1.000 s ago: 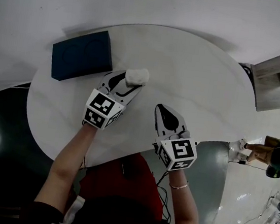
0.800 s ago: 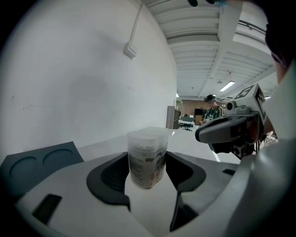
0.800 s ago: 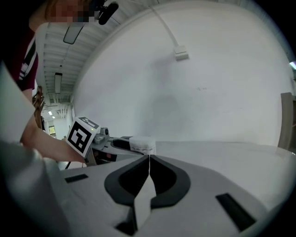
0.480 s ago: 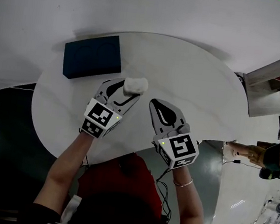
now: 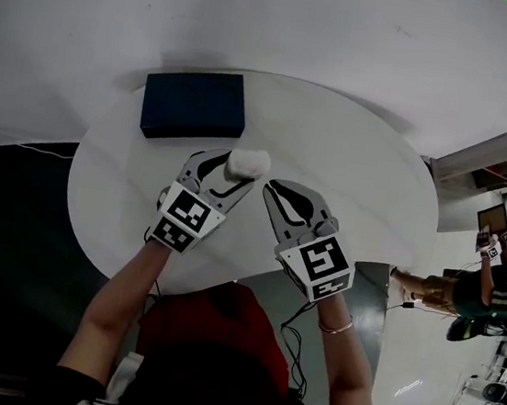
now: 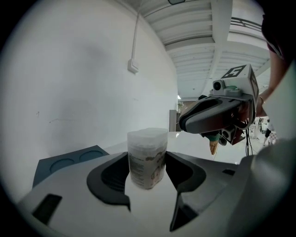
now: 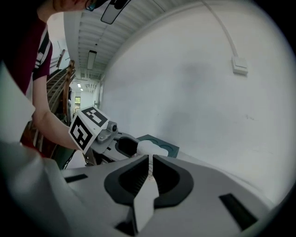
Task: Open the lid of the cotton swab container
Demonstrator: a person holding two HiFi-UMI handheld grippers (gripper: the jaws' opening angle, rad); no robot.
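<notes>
The cotton swab container (image 5: 246, 162) is a small translucent tub with a lid on top and a printed label (image 6: 147, 157). It stands upright between the jaws of my left gripper (image 5: 236, 169), which is shut on it near the middle of the round white table (image 5: 351, 164). My right gripper (image 5: 274, 189) is just right of the container, a little apart from it, jaws shut with nothing between them. From the right gripper view the container (image 7: 147, 148) shows just past the closed jaw tips. The right gripper's body hangs at the right in the left gripper view (image 6: 213, 115).
A dark blue flat box (image 5: 194, 104) with two round recesses lies at the table's far left edge, behind the left gripper. A white wall stands beyond the table. A person (image 5: 483, 290) and clutter are off to the right on the floor.
Both grippers have shifted rightward and toward each other. The right gripper has swung in toward the container. The left gripper has kept hold of the container.
</notes>
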